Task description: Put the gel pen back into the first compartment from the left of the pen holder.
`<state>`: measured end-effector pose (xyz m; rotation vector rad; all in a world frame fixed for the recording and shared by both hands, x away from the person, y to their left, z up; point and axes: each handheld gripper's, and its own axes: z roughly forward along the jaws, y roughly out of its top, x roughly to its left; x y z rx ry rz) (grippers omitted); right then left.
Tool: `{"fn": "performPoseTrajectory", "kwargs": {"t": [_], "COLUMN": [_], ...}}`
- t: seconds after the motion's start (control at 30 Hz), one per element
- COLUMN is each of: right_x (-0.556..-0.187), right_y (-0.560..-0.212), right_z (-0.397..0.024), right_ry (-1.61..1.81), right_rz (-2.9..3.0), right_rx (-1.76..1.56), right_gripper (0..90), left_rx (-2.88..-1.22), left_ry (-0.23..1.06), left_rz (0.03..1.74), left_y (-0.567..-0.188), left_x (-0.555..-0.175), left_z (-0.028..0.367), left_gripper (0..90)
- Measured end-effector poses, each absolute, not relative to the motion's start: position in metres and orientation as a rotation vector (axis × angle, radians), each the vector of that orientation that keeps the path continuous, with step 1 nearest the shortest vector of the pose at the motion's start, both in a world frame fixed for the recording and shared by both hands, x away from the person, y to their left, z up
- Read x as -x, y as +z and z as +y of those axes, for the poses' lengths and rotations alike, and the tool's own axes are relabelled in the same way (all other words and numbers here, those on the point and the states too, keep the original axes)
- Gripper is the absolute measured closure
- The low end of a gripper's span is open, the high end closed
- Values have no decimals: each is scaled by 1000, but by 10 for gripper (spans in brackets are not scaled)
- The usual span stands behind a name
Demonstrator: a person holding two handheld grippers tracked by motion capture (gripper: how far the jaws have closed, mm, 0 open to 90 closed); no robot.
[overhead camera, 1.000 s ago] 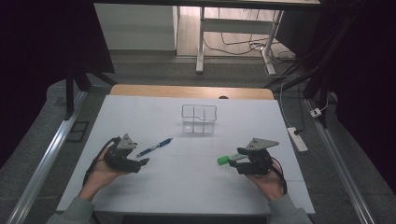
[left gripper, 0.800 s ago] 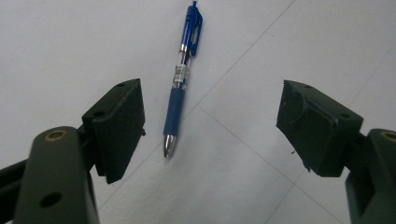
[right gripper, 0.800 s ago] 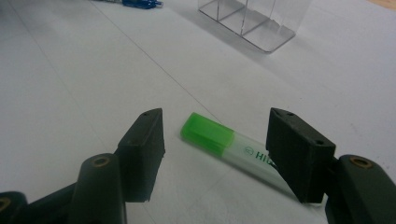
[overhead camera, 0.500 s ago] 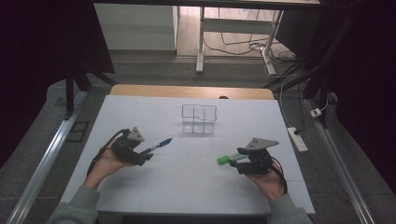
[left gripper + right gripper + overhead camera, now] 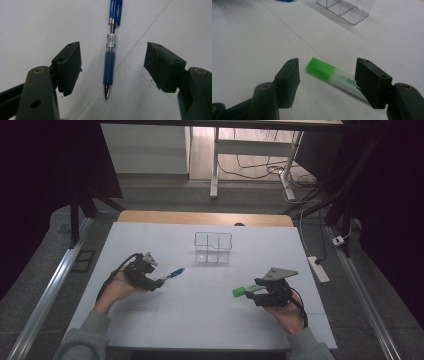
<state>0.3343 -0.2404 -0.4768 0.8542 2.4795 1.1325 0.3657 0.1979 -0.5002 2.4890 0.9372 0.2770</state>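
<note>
Blue ballpoint pen (image 5: pixel 111 45) lies flat on the white table (image 5: pixel 210 320), left of centre, its tip pointing back toward the left gripper (image 5: pixel 113 68) and its clip end away from it. In the left gripper view the pen runs up the middle of the gap between the two black jaws, its rubber grip level with the pads and touching neither; the jaws stand wide apart and have just been closing a little around it, holding nothing. From the high view, that gripper (image 5: pixel 159 282) sits at the pen's (image 5: pixel 172 274) near end. Farther right, a green highlighter (image 5: pixel 332 75) lies slantwise between the spread jaws of the right gripper (image 5: pixel 327 80), untouched by either pad. Beyond both, a clear plastic organizer (image 5: pixel 213 247) stands near the table's far middle.
</note>
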Motion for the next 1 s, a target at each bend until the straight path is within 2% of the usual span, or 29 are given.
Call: {"fn": "performPoseTrajectory", "kwargs": {"t": [0.2, 0.53, 1.0], "right_x": [-335, -335, -335], "right_y": [-477, -476, -477], "right_z": [-241, -243, -241], "right_ry": [1128, 1122, 1119], "right_rz": [2480, 2476, 2477], "right_rx": [-853, -861, -853], "right_gripper": [366, 366, 363], "left_rx": [-2556, -2632, -2645], "left_ry": [259, 204, 142], "left_rz": [934, 907, 854], "left_y": [-509, -514, -515], "left_x": [-372, -379, -380], "left_z": [191, 190, 190], "left_gripper": [347, 534, 696]}}
